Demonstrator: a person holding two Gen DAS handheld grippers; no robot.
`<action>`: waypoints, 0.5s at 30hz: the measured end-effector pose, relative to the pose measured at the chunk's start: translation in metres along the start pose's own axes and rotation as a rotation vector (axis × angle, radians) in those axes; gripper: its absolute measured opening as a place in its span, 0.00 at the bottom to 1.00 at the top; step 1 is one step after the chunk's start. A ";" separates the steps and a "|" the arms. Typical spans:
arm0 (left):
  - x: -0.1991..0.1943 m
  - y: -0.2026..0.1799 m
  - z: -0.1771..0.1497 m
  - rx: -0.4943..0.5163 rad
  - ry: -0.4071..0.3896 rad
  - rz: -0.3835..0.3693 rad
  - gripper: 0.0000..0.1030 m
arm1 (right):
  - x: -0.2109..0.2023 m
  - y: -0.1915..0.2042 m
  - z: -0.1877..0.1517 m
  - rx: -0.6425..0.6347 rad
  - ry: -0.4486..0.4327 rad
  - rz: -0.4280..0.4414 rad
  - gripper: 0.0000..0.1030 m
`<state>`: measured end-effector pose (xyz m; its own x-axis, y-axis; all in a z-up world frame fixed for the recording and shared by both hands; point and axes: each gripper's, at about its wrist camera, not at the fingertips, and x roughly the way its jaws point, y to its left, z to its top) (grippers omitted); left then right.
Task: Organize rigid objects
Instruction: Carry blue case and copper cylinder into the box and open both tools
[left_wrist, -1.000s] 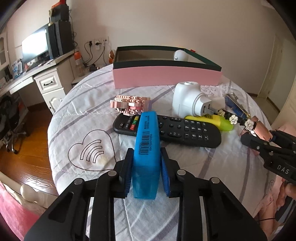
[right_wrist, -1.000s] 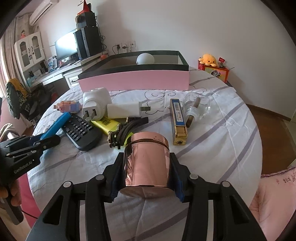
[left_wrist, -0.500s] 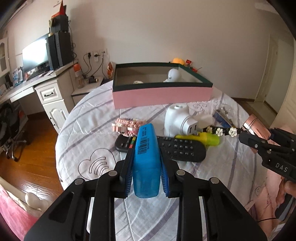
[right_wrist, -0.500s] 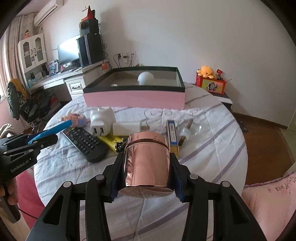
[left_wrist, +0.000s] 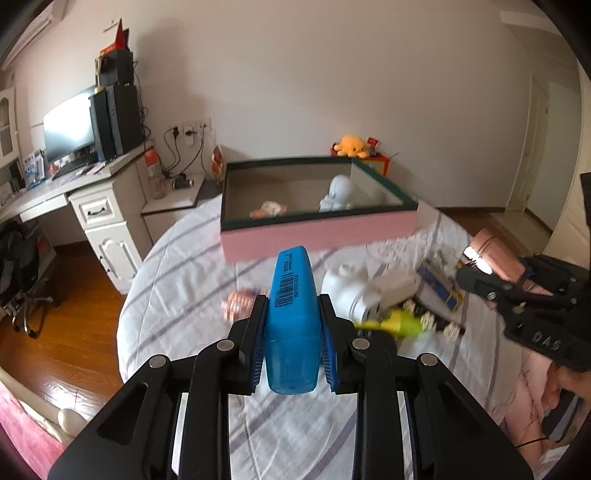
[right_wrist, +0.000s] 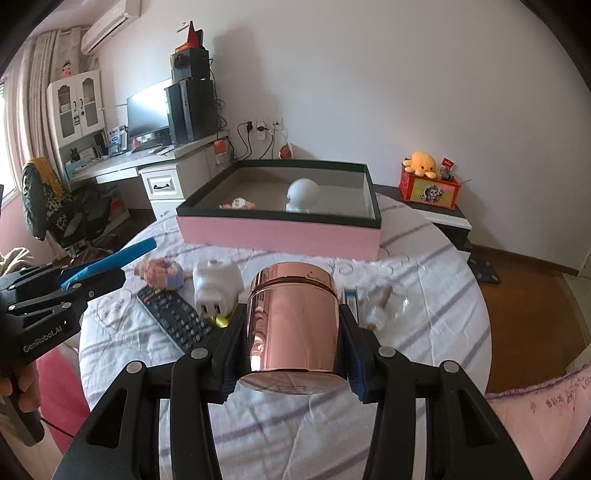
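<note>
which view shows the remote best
The right wrist view: the remote lies clear on the cloth, keys visible, only its near end hidden behind the tongs. In the left wrist view it is almost wholly hidden behind the blue case and tongs.

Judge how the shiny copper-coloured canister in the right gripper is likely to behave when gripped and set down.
The copper canister looks mirror-smooth, so it may slip between the right gripper's pads. Its round wall suggests it would roll if laid sideways; its flat end should stand steadily.

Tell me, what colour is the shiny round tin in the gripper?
Rose gold, like pink copper. The tin shows best in the right wrist view.
</note>
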<state>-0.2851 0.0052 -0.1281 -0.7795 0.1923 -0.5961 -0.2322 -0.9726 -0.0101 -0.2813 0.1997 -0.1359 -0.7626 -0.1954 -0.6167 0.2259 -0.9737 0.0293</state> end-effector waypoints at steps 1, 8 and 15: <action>0.001 -0.001 0.006 0.007 -0.007 -0.003 0.25 | 0.001 0.001 0.003 -0.004 -0.002 0.001 0.46; 0.022 -0.005 0.050 0.026 -0.034 -0.033 0.25 | 0.023 -0.002 0.041 -0.050 -0.013 0.000 0.46; 0.077 -0.004 0.100 0.043 0.013 -0.063 0.25 | 0.064 -0.019 0.087 -0.083 0.009 -0.017 0.46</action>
<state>-0.4023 0.0370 -0.0934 -0.7550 0.2511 -0.6057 -0.3058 -0.9520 -0.0136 -0.3875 0.1955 -0.1072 -0.7611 -0.1777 -0.6239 0.2631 -0.9636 -0.0464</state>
